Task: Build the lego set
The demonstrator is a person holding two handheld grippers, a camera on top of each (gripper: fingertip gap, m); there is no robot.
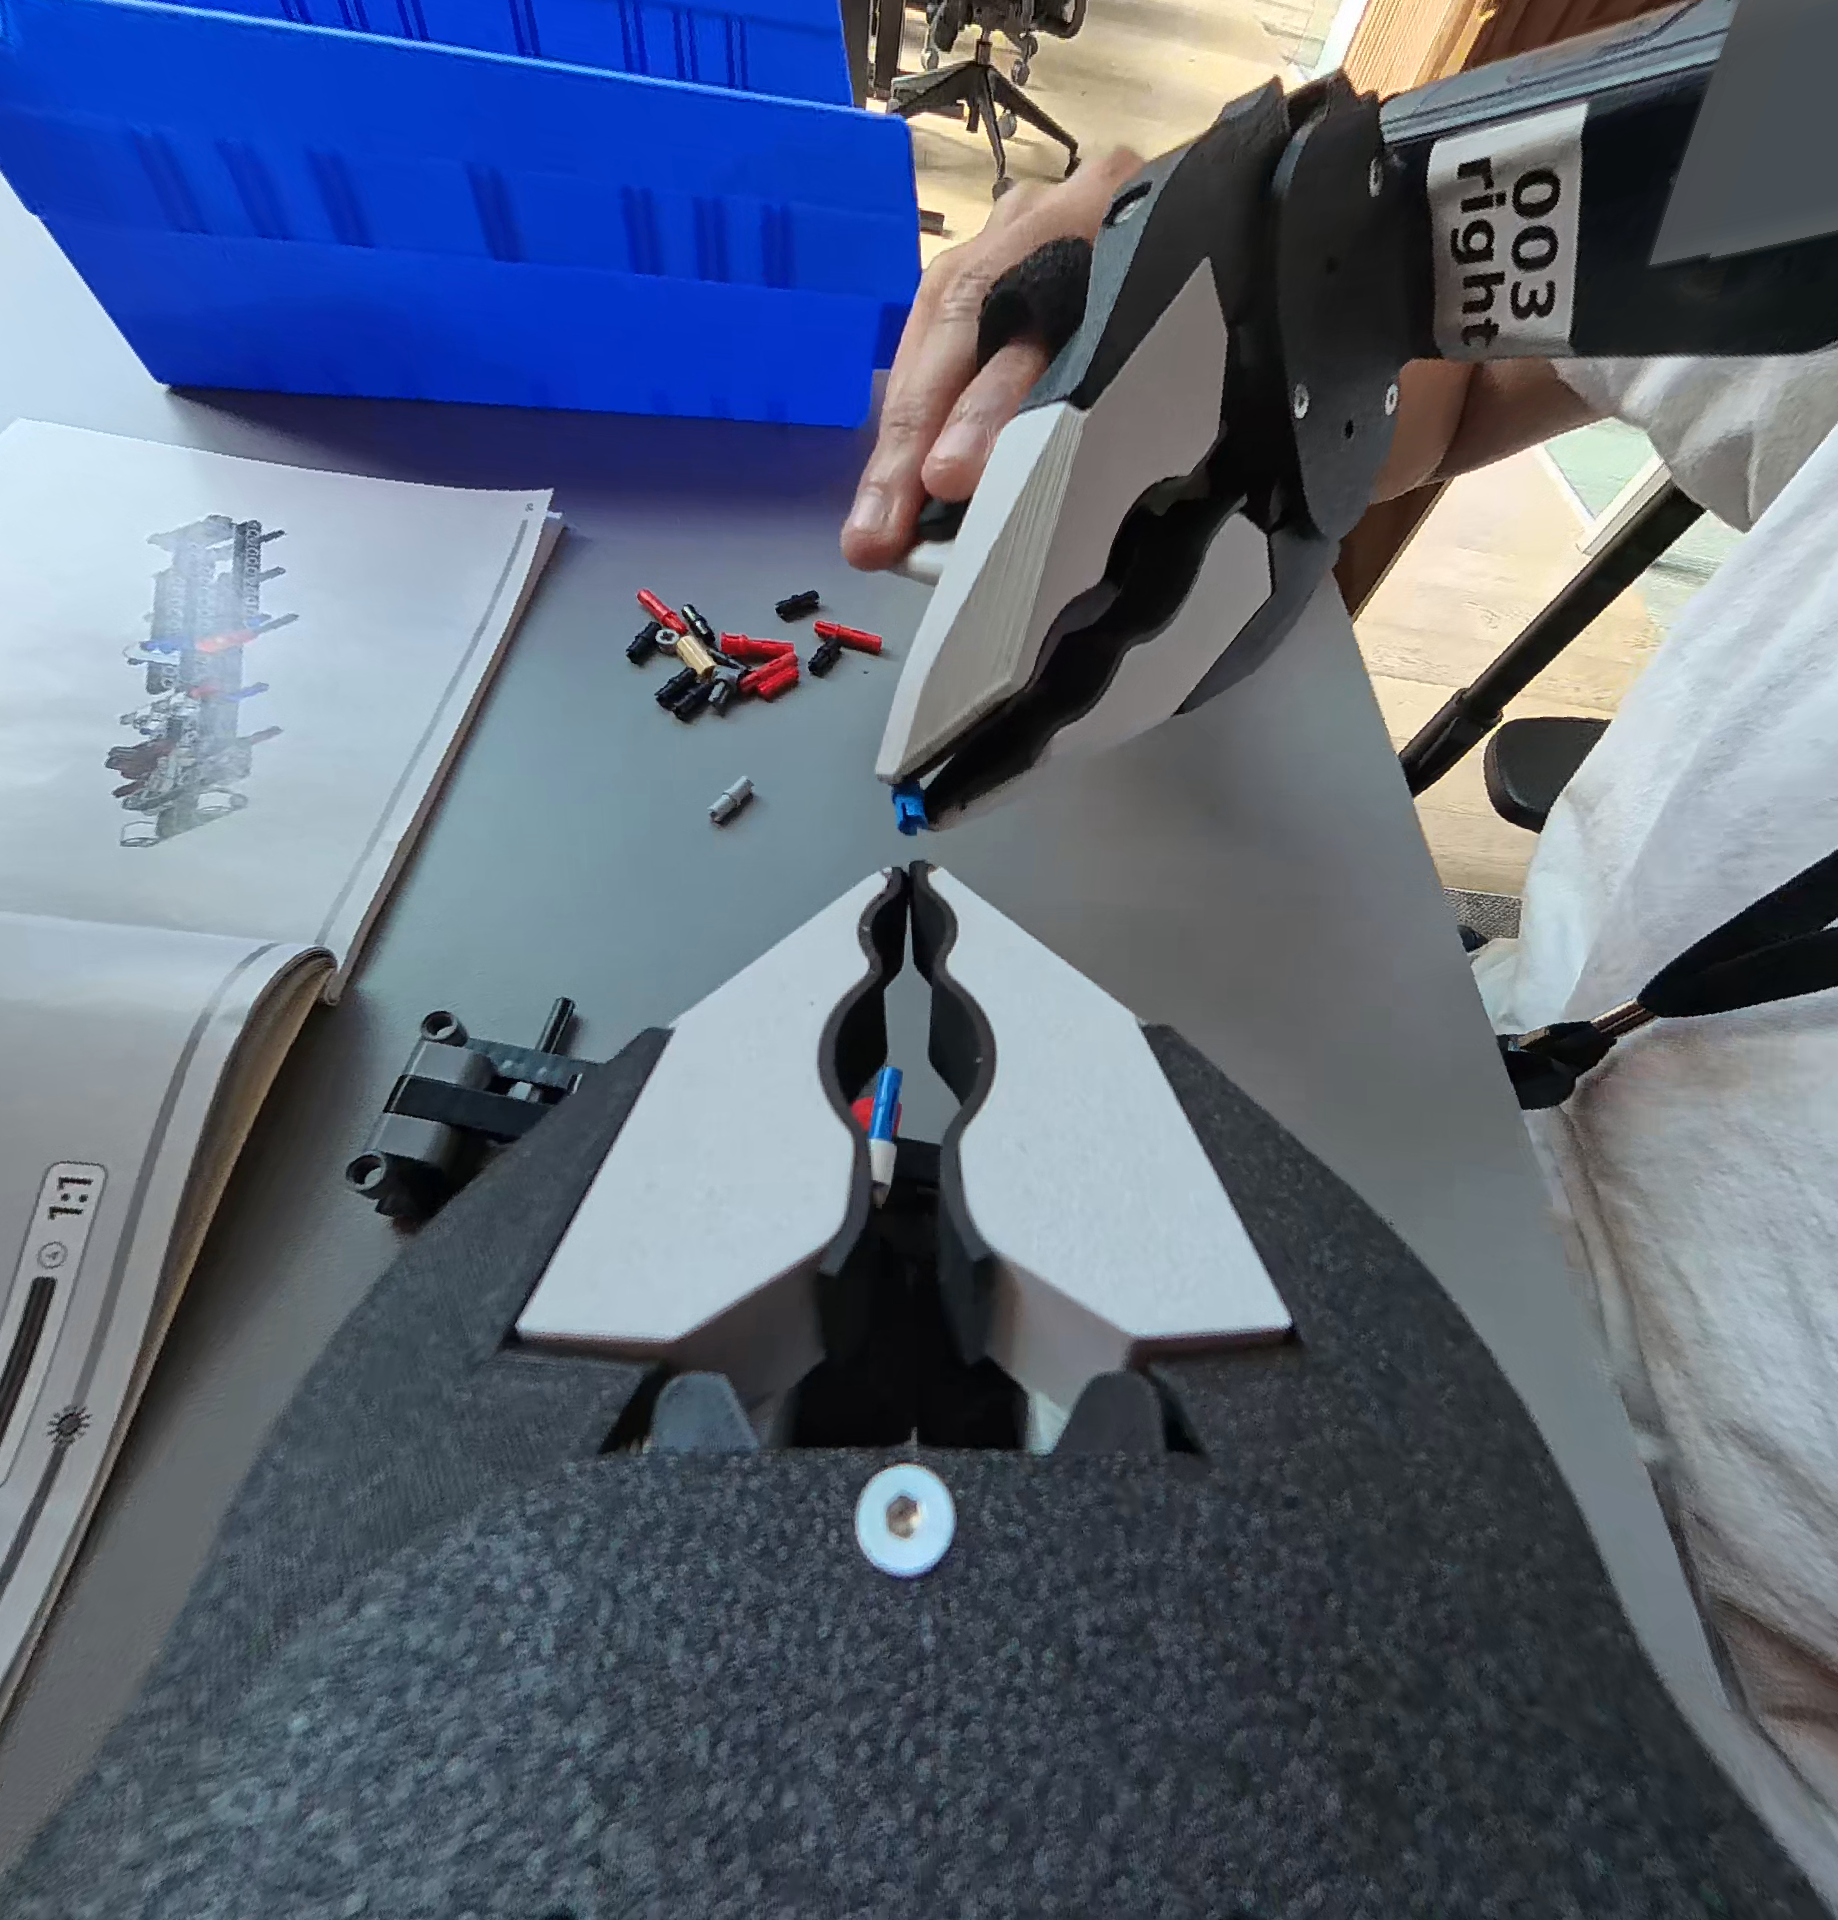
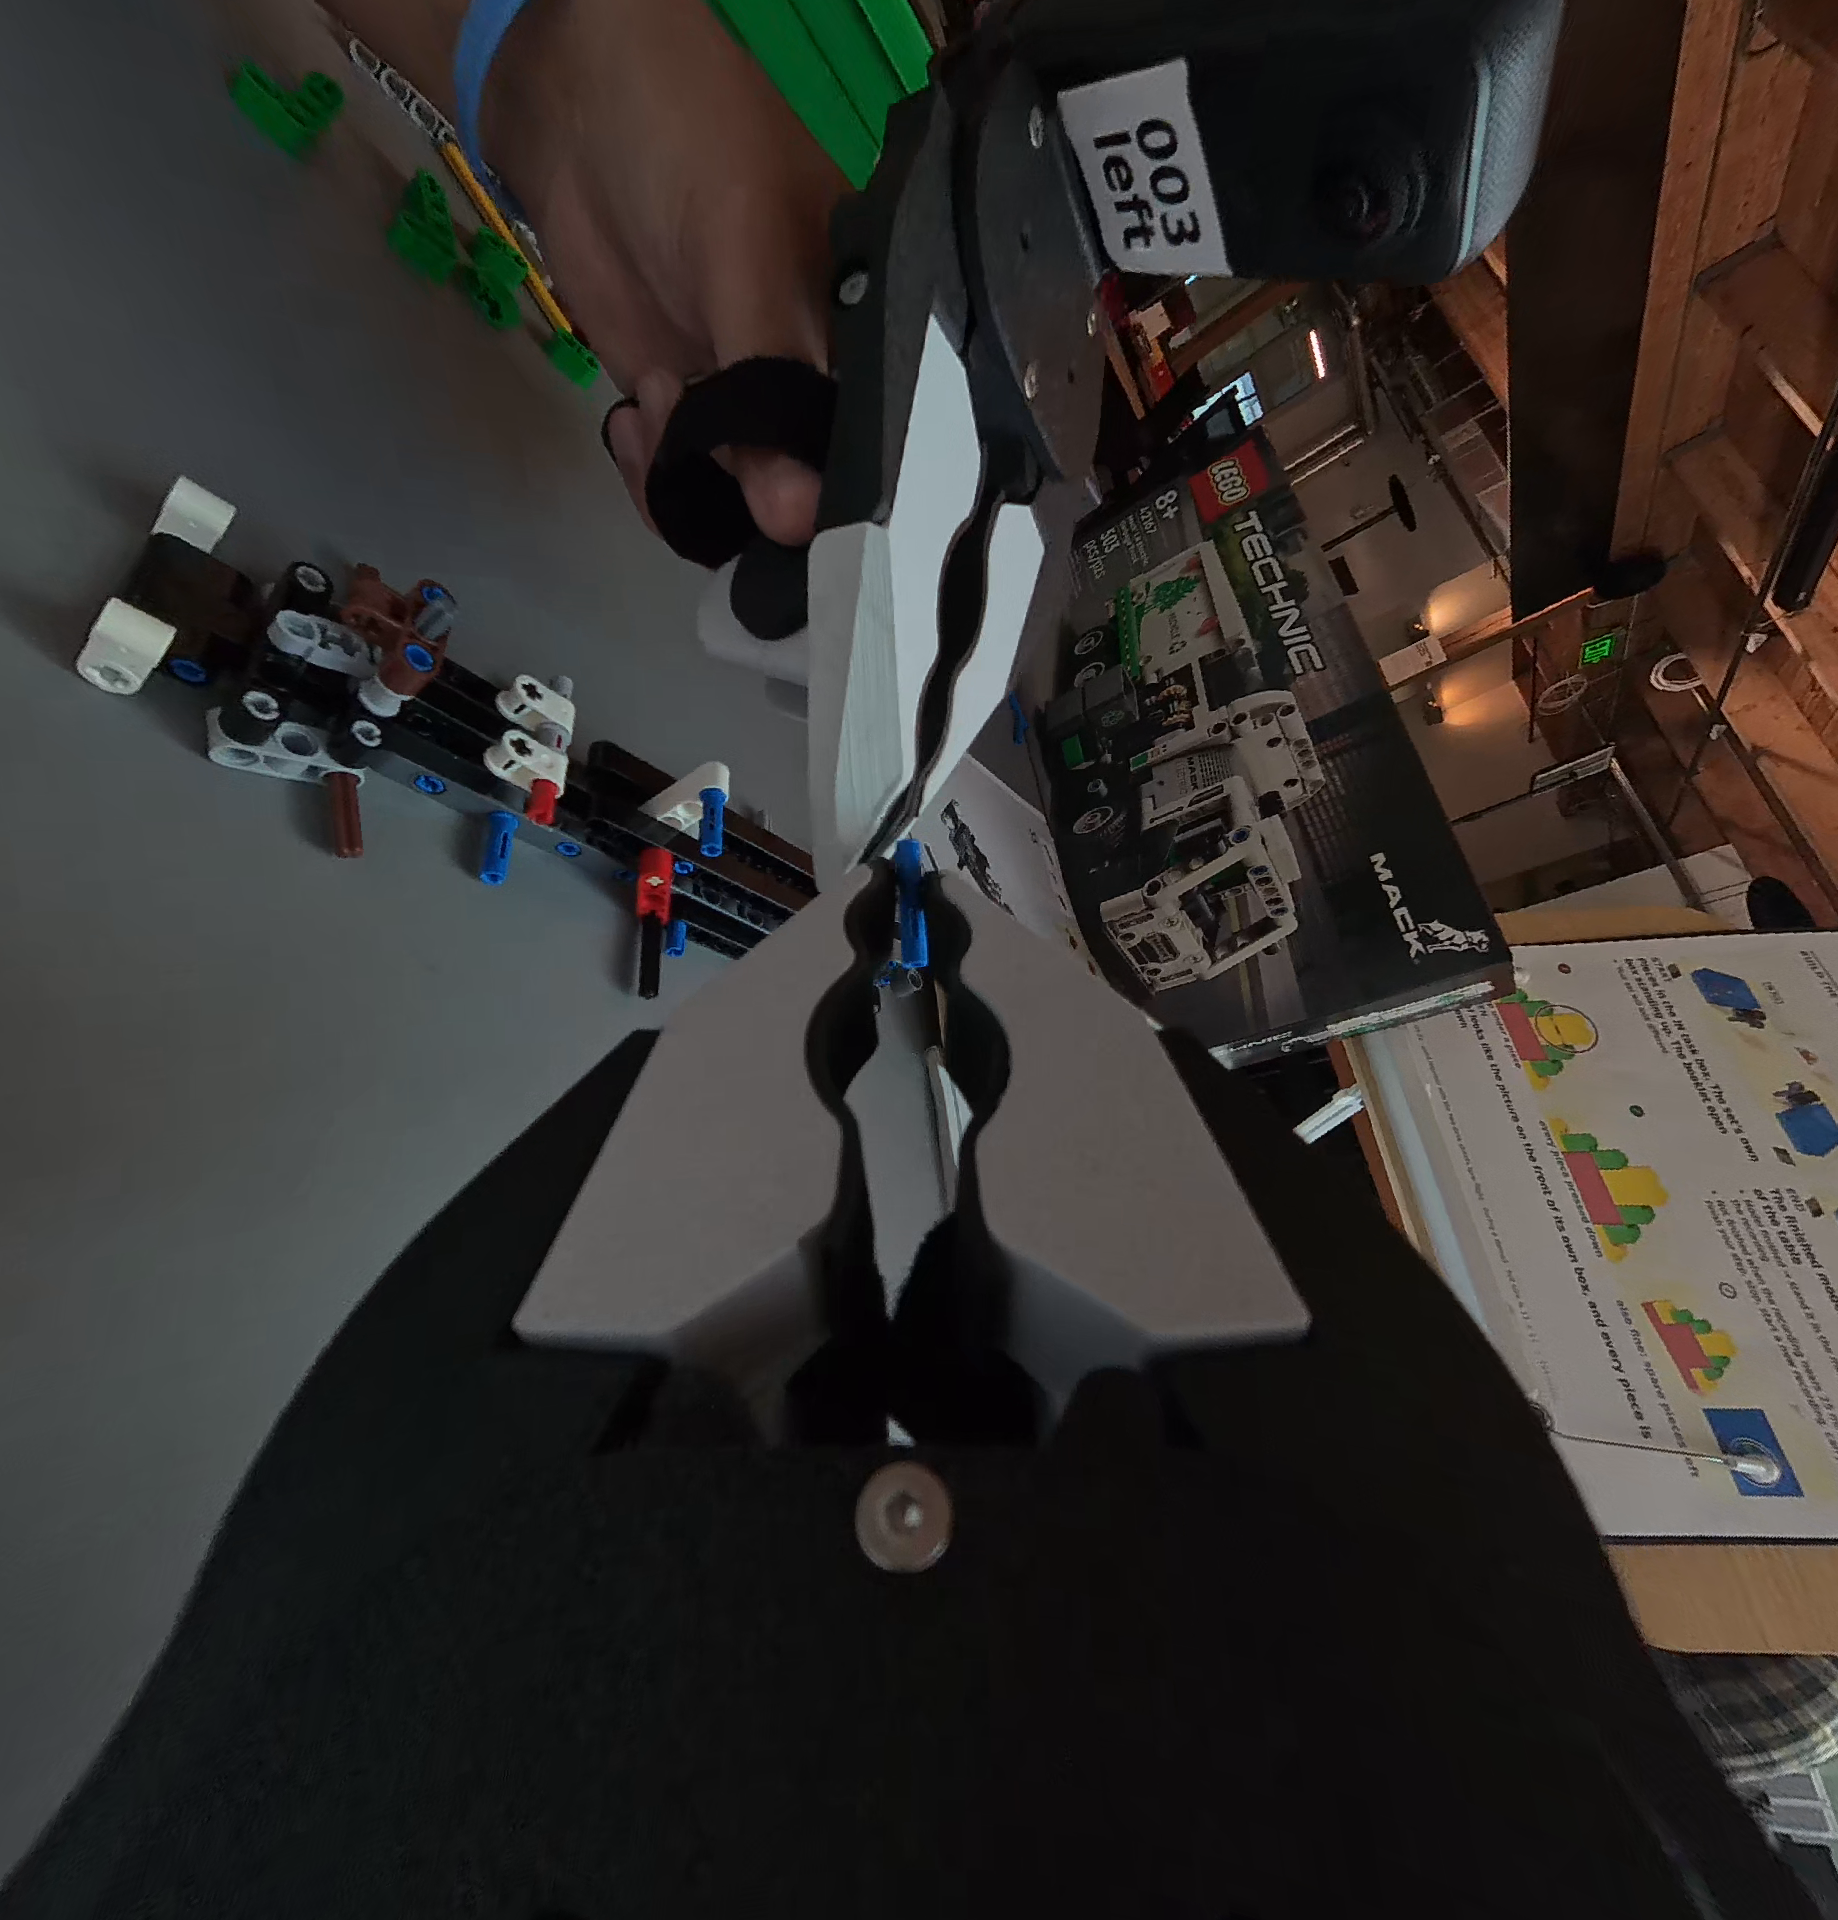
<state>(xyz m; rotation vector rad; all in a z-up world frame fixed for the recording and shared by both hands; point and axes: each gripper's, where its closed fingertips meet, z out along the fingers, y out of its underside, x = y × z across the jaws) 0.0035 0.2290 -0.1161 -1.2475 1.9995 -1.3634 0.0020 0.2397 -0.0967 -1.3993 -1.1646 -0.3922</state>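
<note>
My right gripper (image 1: 920, 805) pinches a blue pin (image 1: 907, 808) — long axis running along its fingers — just ahead of my left gripper (image 1: 910, 876), fingertips pressed together, bare.

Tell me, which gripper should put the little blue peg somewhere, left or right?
Probably the right gripper: the blue peg is already pinched in its fingertips. The left gripper is shut with nothing between its tips, just below the peg.
</note>
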